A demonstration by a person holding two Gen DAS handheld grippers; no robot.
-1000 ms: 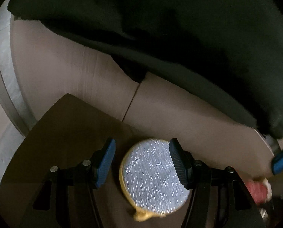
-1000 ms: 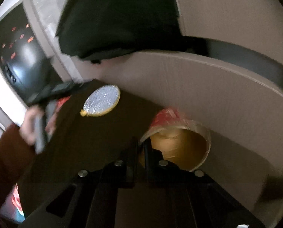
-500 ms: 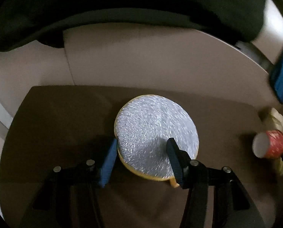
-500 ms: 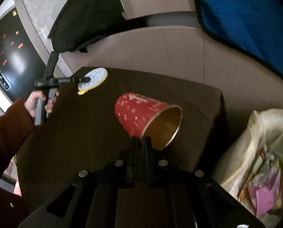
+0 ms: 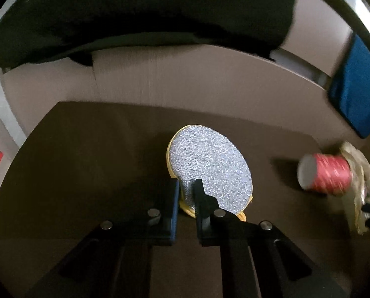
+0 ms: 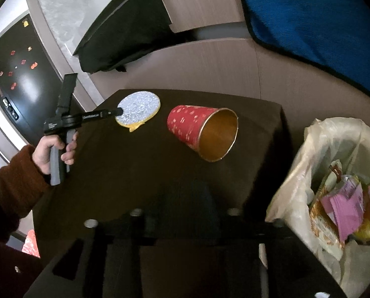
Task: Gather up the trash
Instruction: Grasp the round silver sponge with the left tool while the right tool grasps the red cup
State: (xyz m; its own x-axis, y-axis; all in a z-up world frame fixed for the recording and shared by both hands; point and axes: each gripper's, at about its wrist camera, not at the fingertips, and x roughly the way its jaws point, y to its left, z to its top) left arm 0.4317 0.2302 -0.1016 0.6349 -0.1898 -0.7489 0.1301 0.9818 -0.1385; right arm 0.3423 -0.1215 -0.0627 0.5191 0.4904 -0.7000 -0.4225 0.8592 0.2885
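Left wrist view showed the left gripper (image 5: 187, 193) with its fingers just drawn together and clamped on the near edge of a round silver lid (image 5: 211, 167) with a yellow rim. The lid stood tilted up from the dark brown table (image 5: 90, 154), near the middle of the picture. At three o'clock from the lid a red paper cup (image 5: 325, 175) appeared blurred, its pale bottom turned toward the camera, just before a crinkled plastic bag (image 5: 358, 173). A blue cushion (image 5: 356, 89) lay at two o'clock, a black cloth (image 5: 145, 12) across twelve o'clock.

Right wrist view showed the right gripper (image 6: 180, 198) low in the picture, blurred and dark; its fingers had just been opening and stood apart with nothing between them. The cup (image 6: 197, 128) was at twelve o'clock from them, on its side, gold inside facing the camera. At ten o'clock a hand (image 6: 52, 149) in a rust sleeve held the left gripper (image 6: 119, 111), pinching the lid (image 6: 139, 108). The bag (image 6: 334, 173) of wrappers sat at three o'clock, beside the table (image 6: 135, 173).
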